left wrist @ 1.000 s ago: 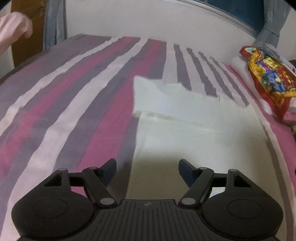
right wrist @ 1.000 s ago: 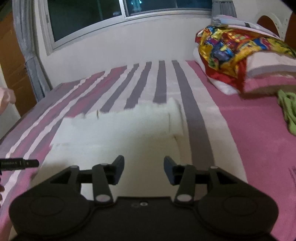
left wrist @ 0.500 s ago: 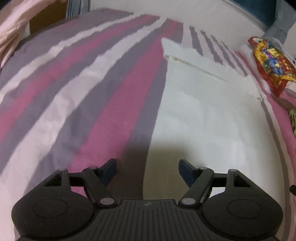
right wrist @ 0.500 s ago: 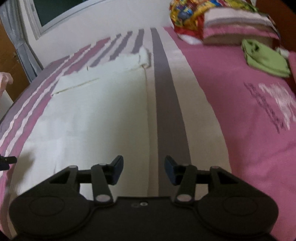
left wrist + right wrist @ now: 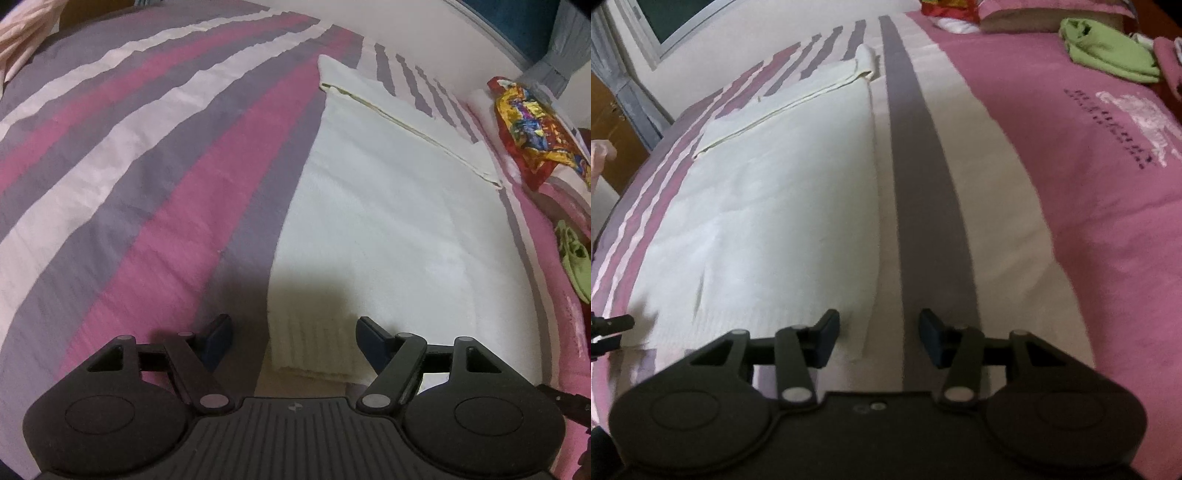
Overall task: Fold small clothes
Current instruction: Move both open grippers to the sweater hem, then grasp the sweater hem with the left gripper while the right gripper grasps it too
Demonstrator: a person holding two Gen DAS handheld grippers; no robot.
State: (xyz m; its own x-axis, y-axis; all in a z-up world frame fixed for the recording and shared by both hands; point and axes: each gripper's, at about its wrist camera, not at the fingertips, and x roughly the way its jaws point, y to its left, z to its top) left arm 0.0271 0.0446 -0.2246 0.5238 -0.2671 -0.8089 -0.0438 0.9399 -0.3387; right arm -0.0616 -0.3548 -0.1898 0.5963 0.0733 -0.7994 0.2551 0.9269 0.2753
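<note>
A cream-white knitted garment with a ribbed hem (image 5: 388,206) lies flat on the bed with the pink, grey and white striped cover (image 5: 147,155), its long axis running straight away from both cameras, a folded band across its far end. The left hand-held gripper (image 5: 293,336) hangs released, jaws wide, right over the near left corner of the ribbed hem, which sits between its fingers. The right hand-held gripper (image 5: 879,330) is also released and wide, straddling the garment's near right edge, one finger over the cloth and the other over the grey stripe. Each is about equally near its own corner, so the coming move likely turns on pinching both near corners and carrying them away towards the far band. On the plain pink bedding (image 5: 1108,155) to the right there is dark stitched lettering beside a pale motif, too blurred to read. A green cloth (image 5: 1108,55) lies farther off
</note>
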